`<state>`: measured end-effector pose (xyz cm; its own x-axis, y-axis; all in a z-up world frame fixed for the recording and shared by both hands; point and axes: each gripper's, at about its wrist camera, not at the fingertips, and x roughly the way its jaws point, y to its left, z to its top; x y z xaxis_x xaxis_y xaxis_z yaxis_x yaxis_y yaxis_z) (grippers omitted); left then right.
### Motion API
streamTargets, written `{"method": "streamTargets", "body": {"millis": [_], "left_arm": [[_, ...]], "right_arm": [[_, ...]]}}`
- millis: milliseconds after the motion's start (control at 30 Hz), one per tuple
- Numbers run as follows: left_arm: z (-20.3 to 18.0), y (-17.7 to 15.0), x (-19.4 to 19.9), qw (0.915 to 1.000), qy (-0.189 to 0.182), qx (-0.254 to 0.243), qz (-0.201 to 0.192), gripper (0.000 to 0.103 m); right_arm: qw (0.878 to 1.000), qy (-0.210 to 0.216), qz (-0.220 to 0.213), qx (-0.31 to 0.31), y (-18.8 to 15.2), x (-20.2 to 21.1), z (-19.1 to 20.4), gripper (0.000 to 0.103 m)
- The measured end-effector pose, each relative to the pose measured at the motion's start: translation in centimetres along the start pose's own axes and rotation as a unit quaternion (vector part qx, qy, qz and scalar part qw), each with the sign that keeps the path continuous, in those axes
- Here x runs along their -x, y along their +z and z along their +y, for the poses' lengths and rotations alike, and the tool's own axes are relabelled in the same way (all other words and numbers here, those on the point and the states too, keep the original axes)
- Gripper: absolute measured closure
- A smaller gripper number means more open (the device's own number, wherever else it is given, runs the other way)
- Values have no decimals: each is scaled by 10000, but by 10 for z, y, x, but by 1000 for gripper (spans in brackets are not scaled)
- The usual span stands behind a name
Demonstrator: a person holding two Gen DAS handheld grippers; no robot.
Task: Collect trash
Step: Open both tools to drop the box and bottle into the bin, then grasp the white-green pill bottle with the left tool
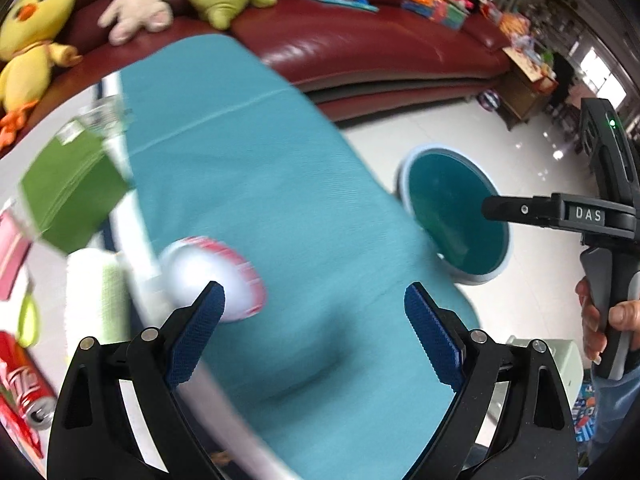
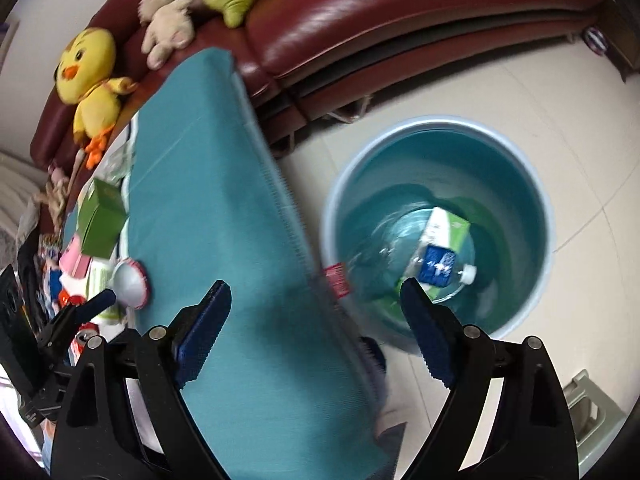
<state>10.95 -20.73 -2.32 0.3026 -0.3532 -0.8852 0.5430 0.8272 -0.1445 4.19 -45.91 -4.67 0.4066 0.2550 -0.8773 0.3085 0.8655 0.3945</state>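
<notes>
Now the left gripper [image 1: 314, 308] is hovering over the teal table [image 1: 260, 184] beside a cup [image 1: 216, 276], fingers wide and empty. Rightward, the right gripper [image 2: 316, 300] is gaping empty too, a bottle [image 2: 412, 264] lying inside the bin [image 2: 536, 184].

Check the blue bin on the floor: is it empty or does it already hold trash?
Not empty. The right wrist view looks down into the bin and shows a clear plastic bottle lying on a green-and-white carton at the bottom.

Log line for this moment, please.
right tool: open, empty | left tool: open, empty | bottle in bin | paper bowl on table
</notes>
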Motion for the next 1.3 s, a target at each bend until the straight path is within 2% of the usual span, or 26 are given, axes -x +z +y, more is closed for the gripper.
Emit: {"method": "streamTargets", "body": {"millis": [200,367,633,1033,1300], "left_arm": [[53,-25,31,9986,237,404,-263,11],[95,-45,51,9948,377,776,-535,11],[130,-59,52,9916,407,1089,-559,11],[140,-43,18,9935,398,1042,-206,11],[138,-40,6,9941,428,985,-153,11]], "right_arm": [[9976,-105,-40,689,-12,-5,64,20],[9912,-347,-384,1217,-23,-3,110,20],[9797,-678,-580,1798,-32,-8,157,20],[9771,-787,-500,1914,-22,-23,169,20],[9774,-825,-552,1867,-17,-27,164,20]]}}
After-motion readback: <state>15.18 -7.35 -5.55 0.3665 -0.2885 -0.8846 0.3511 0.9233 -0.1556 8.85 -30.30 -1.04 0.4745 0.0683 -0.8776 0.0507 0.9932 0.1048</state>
